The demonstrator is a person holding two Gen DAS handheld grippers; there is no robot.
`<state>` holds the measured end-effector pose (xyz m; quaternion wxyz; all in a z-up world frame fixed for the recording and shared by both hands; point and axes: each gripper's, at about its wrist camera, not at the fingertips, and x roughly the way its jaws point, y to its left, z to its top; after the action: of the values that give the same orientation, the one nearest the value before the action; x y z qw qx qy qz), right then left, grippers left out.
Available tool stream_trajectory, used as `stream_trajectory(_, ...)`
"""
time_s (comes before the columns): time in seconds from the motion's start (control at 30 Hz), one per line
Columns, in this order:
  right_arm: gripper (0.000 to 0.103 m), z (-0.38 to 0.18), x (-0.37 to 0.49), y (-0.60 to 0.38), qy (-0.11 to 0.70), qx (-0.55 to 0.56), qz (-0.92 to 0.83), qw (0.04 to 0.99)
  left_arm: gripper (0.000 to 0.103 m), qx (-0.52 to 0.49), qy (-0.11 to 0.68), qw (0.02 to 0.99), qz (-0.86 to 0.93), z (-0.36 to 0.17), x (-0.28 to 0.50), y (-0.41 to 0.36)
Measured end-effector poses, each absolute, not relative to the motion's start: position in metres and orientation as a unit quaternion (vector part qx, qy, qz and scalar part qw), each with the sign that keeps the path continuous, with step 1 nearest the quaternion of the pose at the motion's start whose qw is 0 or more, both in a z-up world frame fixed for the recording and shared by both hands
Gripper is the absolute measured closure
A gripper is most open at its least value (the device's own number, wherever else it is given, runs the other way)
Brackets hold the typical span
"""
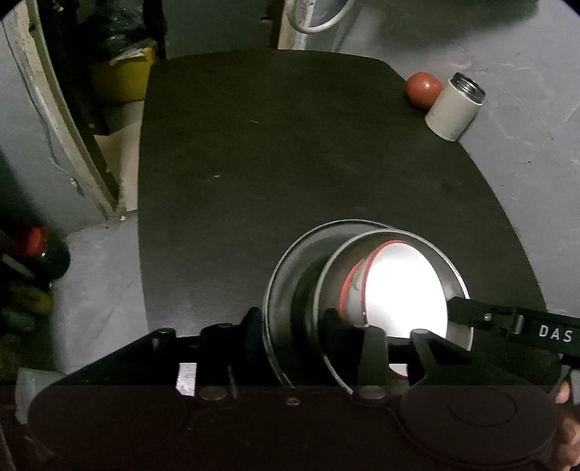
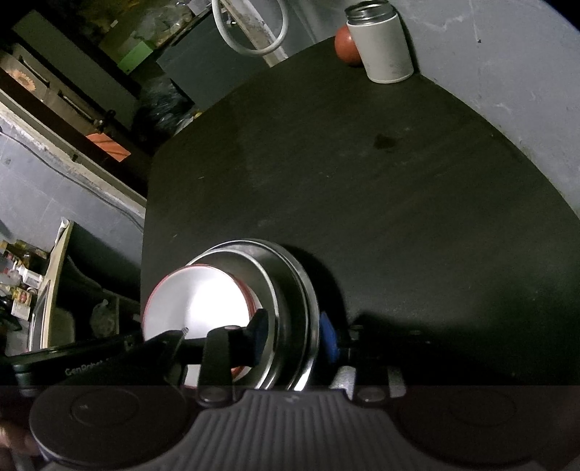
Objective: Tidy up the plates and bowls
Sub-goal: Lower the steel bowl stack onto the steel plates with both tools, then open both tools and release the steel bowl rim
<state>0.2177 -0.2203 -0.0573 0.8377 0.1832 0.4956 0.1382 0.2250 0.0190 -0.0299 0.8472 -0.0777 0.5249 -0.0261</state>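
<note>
You're in a home storage or utility room, dim and cluttered. The dark table (image 2: 362,174) stands against a rough grey plastered wall (image 2: 507,72). At its far right corner you see a white canister (image 2: 384,47) touching a red ball (image 2: 344,41). Past the far edge, a white hose loop (image 2: 250,32) hangs near a black plastic bag (image 2: 163,101) and a yellow bin (image 1: 123,78). Off the left edge you get a shelf of small bottles and packets (image 2: 18,286), too small to read. Bare grey floor (image 1: 98,275).
</note>
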Motion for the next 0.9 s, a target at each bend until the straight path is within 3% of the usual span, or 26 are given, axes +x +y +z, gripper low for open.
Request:
stream_trajectory(0.17,0.061,-0.057,0.218,-0.222,0.495,0.182,0.138,0.838,0.054,-0.08,0.522,0.849,-0.018,-0.029,0.224,0.021)
stream_trajectory(0.3,0.032,-0.056,0.216,-0.224,0.491,0.187,0.147,0.838,0.05,-0.079,0.518,0.851,-0.011,-0.027,0.223,0.023)
stream_trajectory(0.67,0.024,-0.048,0.214,-0.226,0.485,0.168,0.162,0.843,0.037,-0.078,0.5,0.862,0.007,-0.021,0.216,0.021)
stream_trajectory(0.9,0.01,-0.044,0.212,-0.228,0.482,0.156,0.17,0.845,0.024,-0.086,0.497,0.863,0.029,-0.021,0.213,0.023)
